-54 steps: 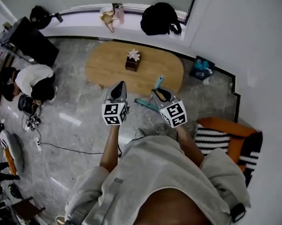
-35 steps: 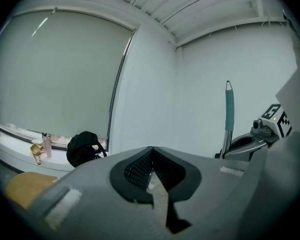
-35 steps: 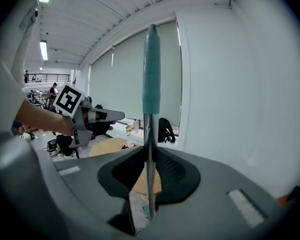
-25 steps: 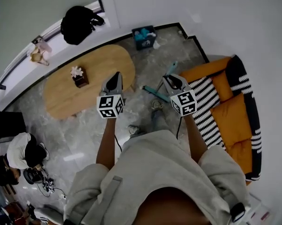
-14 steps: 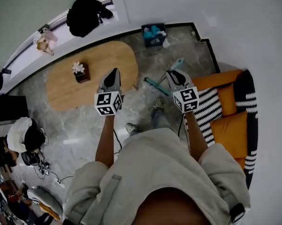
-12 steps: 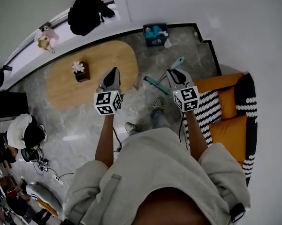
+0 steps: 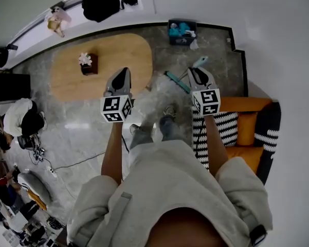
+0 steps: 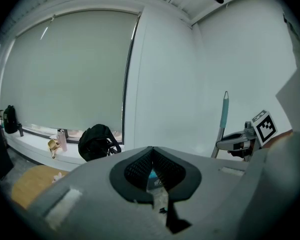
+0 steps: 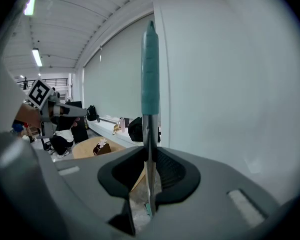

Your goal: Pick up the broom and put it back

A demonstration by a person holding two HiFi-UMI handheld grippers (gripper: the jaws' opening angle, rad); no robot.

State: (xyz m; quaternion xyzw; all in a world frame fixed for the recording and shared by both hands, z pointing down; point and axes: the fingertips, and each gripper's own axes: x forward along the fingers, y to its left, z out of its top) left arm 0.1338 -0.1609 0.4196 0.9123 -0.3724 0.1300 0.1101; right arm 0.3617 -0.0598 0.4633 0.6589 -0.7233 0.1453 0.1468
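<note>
My right gripper (image 9: 149,166) had its jaws pinched on the broom (image 9: 150,69), handle rising above them: pickup done, putting back not yet. My left gripper (image 8: 153,174) had its jaws pressed together, empty.

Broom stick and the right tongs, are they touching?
Touching. The right gripper view shows the right tongs closed on the broom stick, with its thin metal shaft pinched from both sides.

Head view steeply down, gripper views close along jaws toward wall (image 8: 164,84), all share table (image 7: 110,55)
</note>
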